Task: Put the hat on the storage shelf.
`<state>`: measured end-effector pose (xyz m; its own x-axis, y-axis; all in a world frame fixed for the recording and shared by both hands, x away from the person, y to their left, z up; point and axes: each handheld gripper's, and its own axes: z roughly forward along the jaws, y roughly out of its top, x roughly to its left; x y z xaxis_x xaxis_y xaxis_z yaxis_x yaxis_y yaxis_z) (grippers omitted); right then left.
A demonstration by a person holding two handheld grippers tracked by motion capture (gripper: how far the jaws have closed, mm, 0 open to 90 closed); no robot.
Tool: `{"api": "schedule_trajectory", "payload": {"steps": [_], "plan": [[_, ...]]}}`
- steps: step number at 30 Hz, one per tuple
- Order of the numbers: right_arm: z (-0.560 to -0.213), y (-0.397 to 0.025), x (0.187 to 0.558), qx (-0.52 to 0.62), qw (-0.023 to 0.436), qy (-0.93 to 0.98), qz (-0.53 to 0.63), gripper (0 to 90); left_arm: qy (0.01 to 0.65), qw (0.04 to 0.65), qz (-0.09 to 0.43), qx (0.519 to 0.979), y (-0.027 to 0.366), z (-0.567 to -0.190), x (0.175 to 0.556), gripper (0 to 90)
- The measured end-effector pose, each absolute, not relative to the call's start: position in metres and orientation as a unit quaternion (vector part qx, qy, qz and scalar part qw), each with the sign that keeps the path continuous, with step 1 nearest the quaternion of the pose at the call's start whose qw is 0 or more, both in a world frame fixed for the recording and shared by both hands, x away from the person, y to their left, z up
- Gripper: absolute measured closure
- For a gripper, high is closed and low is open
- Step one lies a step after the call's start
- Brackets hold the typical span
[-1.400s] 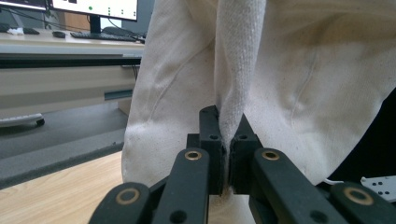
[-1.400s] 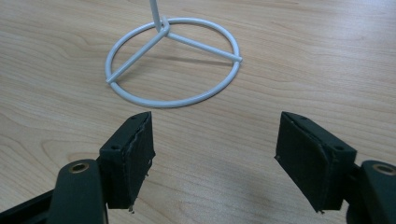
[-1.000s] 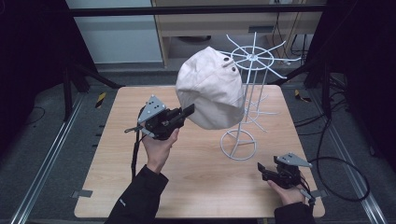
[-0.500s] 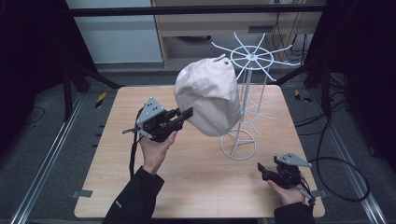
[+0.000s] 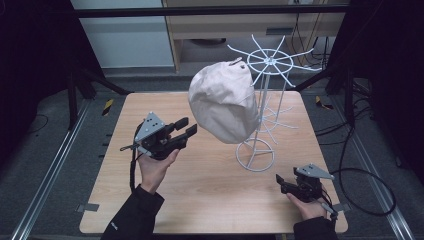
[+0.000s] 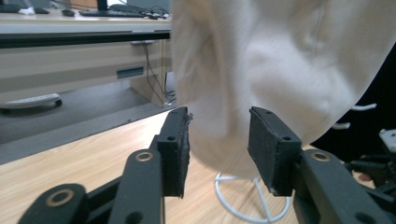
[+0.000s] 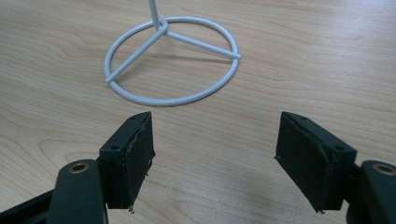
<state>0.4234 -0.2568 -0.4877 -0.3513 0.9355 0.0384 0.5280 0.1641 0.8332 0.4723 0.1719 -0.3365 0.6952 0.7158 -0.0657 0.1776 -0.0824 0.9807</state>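
Observation:
A beige cap [image 5: 223,102] hangs from an arm of the white wire rack [image 5: 270,62], which stands on the wooden table [image 5: 210,195]. My left gripper [image 5: 187,126] is held above the table just left of the cap, open, with a small gap to the fabric. In the left gripper view the cap [image 6: 280,60] hangs right beyond the spread jaws of the left gripper [image 6: 219,140]. My right gripper [image 5: 280,181] rests low near the front right corner, open and holding nothing. In the right gripper view, the right gripper [image 7: 215,140] faces the rack's ring base [image 7: 159,26].
The rack's round base [image 5: 255,155] sits right of centre on the table. Lower wire arms [image 5: 280,117] stick out behind the cap. A cabinet [image 5: 225,25] stands beyond the far edge. Metal rails [image 5: 50,165] run along the floor at both sides.
The left gripper has drawn back a little, leftward and down, from the cap's side. The cap has settled slightly lower on the rack. The right gripper has stayed put.

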Motion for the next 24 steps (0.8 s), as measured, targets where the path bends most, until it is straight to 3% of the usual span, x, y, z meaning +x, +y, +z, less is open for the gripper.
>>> {"api": "schedule_trajectory", "payload": {"steps": [6,24], "plan": [[-0.488,-0.257,0.423,0.512,0.255,0.717,0.398,27.0,0.338,0.56,0.237,0.719,0.196,-0.353,0.464,47.1],[-0.488,-0.259,0.423,0.519,0.253,0.711,0.401,24.1,0.414,0.467,0.218,0.75,0.261,-0.433,0.442,34.4]]}}
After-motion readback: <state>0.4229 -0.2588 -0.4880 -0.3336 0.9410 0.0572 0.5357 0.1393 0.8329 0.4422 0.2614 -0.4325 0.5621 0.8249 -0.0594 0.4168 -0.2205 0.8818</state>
